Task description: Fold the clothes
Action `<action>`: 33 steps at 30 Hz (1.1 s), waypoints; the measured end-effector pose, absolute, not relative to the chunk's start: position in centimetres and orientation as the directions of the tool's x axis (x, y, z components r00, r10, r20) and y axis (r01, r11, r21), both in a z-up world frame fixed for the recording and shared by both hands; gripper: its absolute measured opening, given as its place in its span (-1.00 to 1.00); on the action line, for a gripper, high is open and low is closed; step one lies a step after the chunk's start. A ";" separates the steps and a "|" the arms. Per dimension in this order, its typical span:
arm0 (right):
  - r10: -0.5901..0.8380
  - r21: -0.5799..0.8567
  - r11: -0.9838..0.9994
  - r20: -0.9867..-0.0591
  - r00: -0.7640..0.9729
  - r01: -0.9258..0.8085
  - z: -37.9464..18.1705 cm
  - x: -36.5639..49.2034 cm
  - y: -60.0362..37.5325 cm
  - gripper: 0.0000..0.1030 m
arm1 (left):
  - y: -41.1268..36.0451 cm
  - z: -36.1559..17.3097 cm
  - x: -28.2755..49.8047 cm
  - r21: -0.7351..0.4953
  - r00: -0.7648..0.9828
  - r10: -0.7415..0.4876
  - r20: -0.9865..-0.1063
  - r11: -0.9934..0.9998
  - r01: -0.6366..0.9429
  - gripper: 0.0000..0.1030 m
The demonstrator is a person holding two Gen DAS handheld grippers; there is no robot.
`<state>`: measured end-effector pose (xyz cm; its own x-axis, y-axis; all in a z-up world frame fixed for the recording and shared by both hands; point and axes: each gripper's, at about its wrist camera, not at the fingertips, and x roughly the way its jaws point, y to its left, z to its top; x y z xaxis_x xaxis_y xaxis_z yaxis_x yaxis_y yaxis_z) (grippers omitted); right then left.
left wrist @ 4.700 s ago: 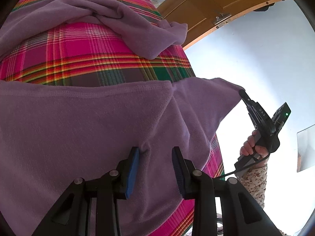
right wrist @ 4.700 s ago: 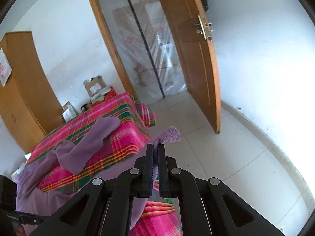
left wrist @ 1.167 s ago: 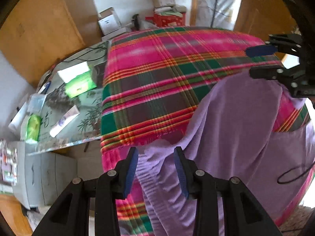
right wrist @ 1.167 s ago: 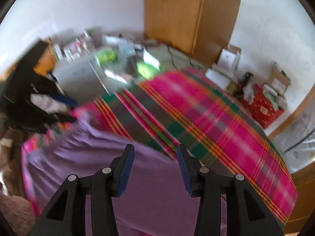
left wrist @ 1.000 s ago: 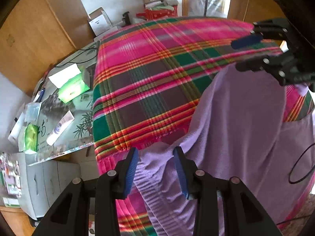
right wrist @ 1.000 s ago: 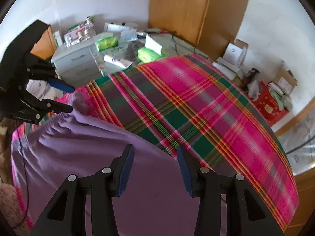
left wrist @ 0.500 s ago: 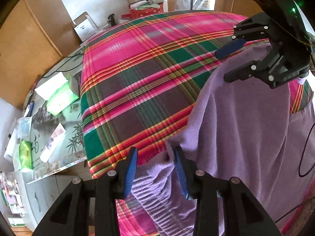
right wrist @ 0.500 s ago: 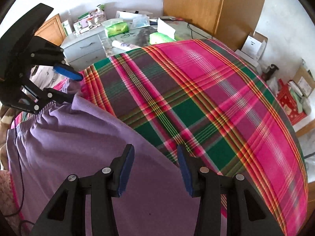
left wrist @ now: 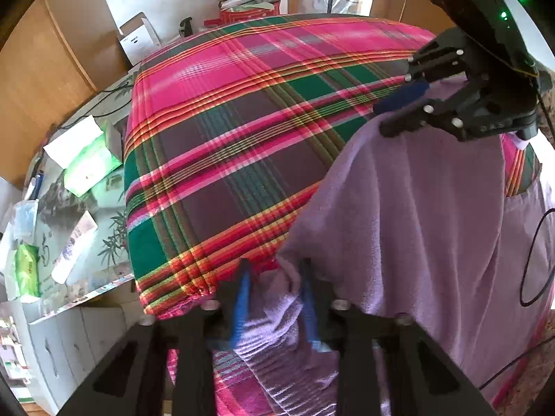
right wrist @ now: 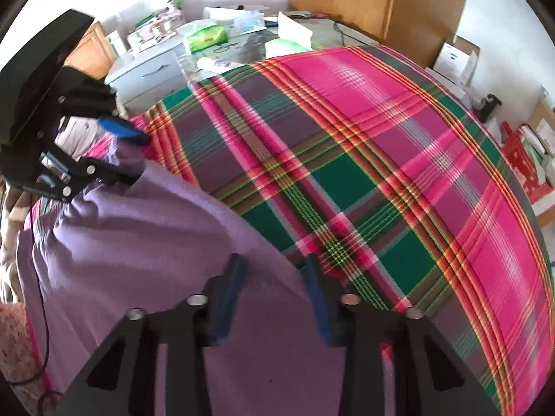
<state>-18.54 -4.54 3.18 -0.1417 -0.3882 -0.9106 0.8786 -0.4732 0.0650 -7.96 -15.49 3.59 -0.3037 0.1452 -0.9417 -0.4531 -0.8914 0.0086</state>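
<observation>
A: Since a second ago both grippers have narrowed and dropped closer to the bed (right wrist: 399, 159). Garment (left wrist: 416, 208) hasn't shifted much.

B: Left gripper (left wrist: 274, 298) state?

A: Jaws closing. The garment's ribbed hem sits bunched between the blue pads, at the bed's near left corner. Motion blur there, so I can't tell whether the pads press on the cloth; there's a gap beside the left pad.

B: Right gripper (right wrist: 274, 294)?

A: Also closing. In its own view the garment's far edge runs between the jaws, purple cloth filling most of the gap. Blurred too. From the left view the right gripper (left wrist: 395, 114) sits on the garment's far corner, one finger above the cloth, one at its edge, narrow gap.

B: Where's the garment overall?

A: Purple fleece, spread over the bed's near end on the plaid cover (left wrist: 242, 138). Its lower part hangs off the near edge. Far two thirds of the bed is bare plaid.

B: Anything around the bed?

A: Worktop (right wrist: 242, 45) just left of it, cluttered: green packets, white boxes, tube. Wardrobe (right wrist: 374, 3) behind. Black cable (left wrist: 534, 263) loops over the garment on the right.
</observation>
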 end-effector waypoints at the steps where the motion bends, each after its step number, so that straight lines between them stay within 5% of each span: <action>1: -0.389 0.068 -0.474 -0.911 -0.139 0.878 3.2 -18.5 -4.5 -0.73 | -15.6 3.6 -7.9 0.008 -0.305 0.146 -0.941 -0.893 -0.450 -0.75; 6: -0.403 0.067 -0.475 -0.903 -0.150 0.878 3.4 -18.4 -4.5 -0.92 | -16.2 4.2 -7.6 0.014 -0.343 0.143 -0.929 -0.909 -0.416 -0.86; 20: -0.489 -0.022 -0.548 -0.803 -0.342 0.836 7.1 -18.9 -8.1 -0.94 | -22.1 6.3 -9.1 -0.008 -0.455 0.096 -0.885 -0.981 -0.192 -0.88; 33: -0.360 -0.140 -0.541 -0.852 -0.379 0.829 2.7 -20.1 -13.0 -0.94 | -23.1 3.9 -9.7 0.007 -0.420 0.057 -0.906 -0.989 -0.150 -0.88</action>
